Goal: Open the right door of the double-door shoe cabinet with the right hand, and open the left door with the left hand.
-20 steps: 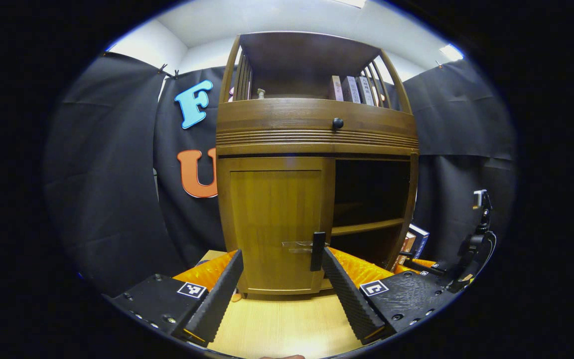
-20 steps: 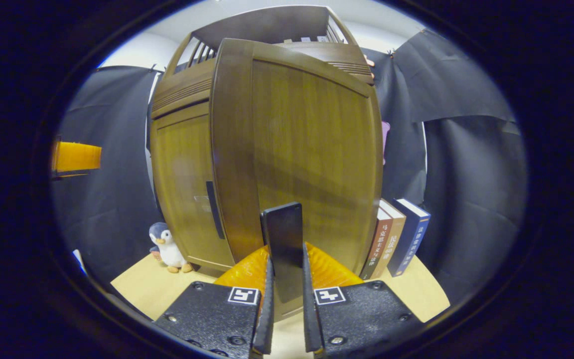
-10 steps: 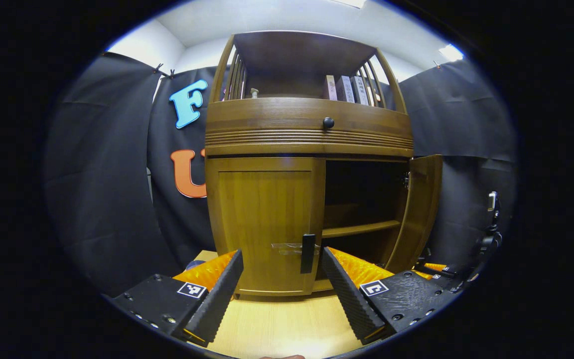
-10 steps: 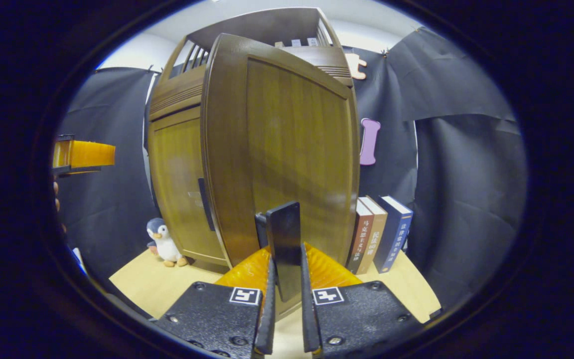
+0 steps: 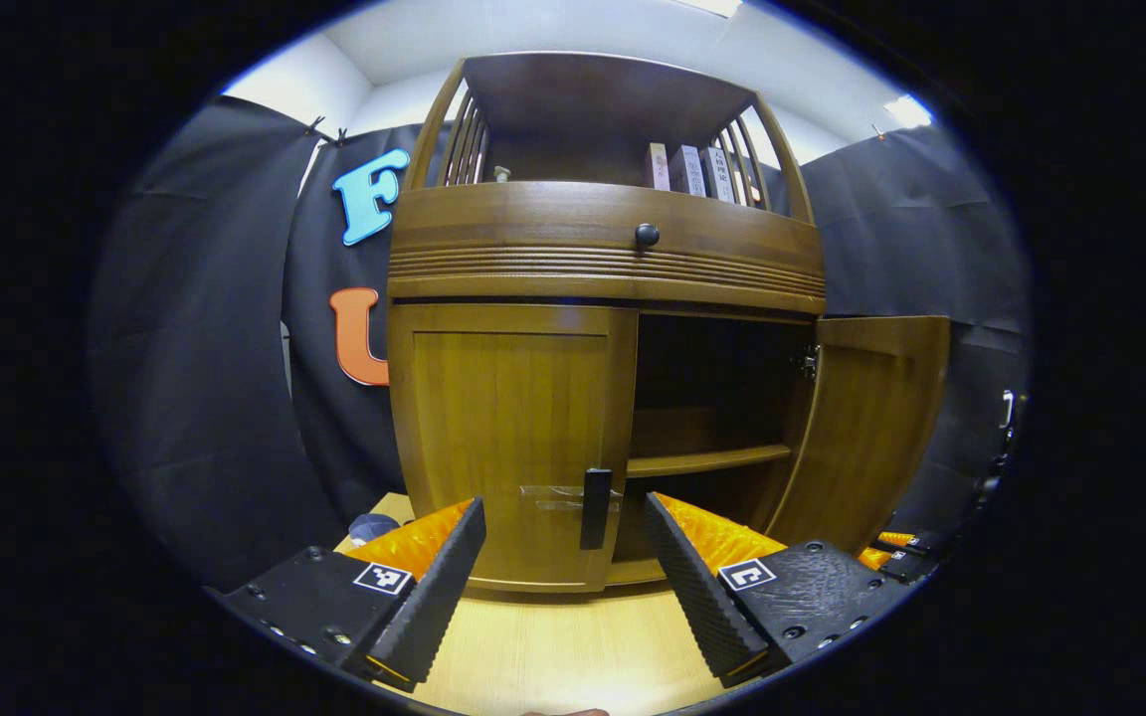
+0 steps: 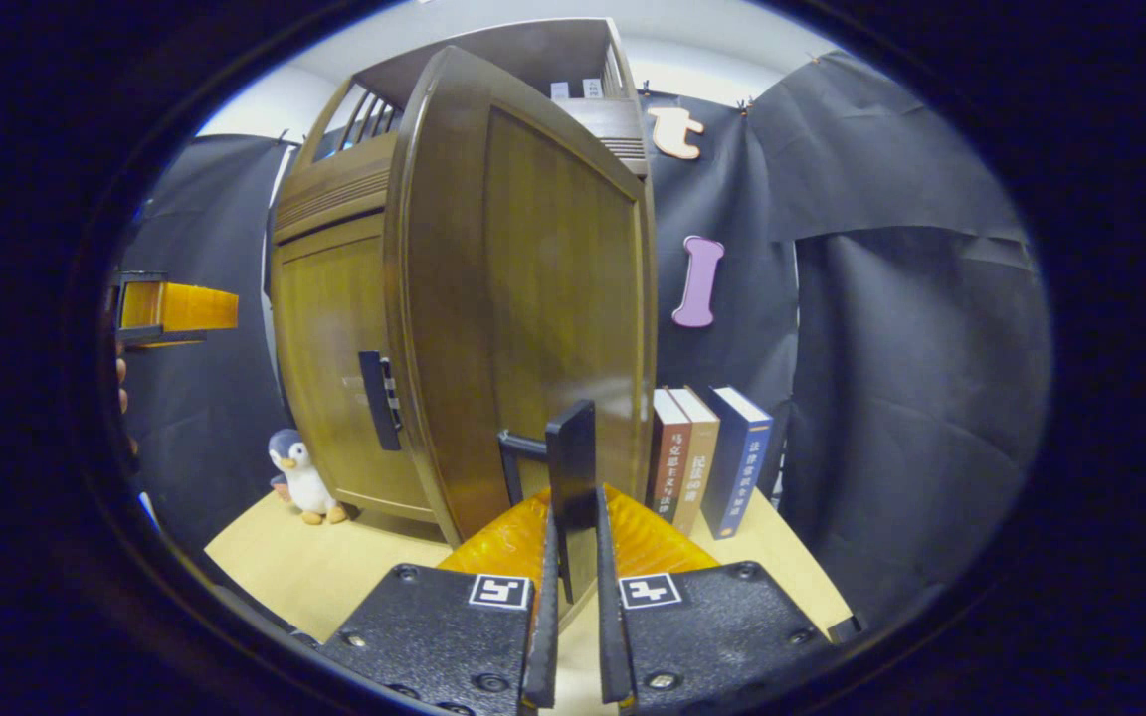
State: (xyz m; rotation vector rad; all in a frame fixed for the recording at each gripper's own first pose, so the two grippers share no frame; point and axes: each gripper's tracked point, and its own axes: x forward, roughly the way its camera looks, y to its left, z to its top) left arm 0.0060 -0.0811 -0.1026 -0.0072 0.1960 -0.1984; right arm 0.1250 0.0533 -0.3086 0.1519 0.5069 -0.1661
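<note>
The brown wooden shoe cabinet (image 5: 603, 259) stands straight ahead in the left gripper view. Its left door (image 5: 508, 438) is closed, with a black upright handle (image 5: 595, 508) at its inner edge. My left gripper (image 5: 565, 512) is open, a little short of that handle and not touching it. The right door (image 5: 871, 428) is swung well out, baring dark shelves (image 5: 707, 460). In the right gripper view, my right gripper (image 6: 573, 522) is shut on the right door's black handle (image 6: 571, 447), with the door panel (image 6: 543, 288) just behind. The left gripper's orange side (image 6: 170, 306) hangs at the far left.
A toy penguin (image 6: 299, 477) stands on the light wooden tabletop (image 6: 334, 567) beside the cabinet's left foot. Three upright books (image 6: 707, 457) stand behind the open right door. Above the doors are a drawer knob (image 5: 647, 236) and more books (image 5: 687, 169).
My right gripper has pulled the right door further open, swinging it outward on its hinge. The left gripper has shifted slightly and stays open before the left handle.
</note>
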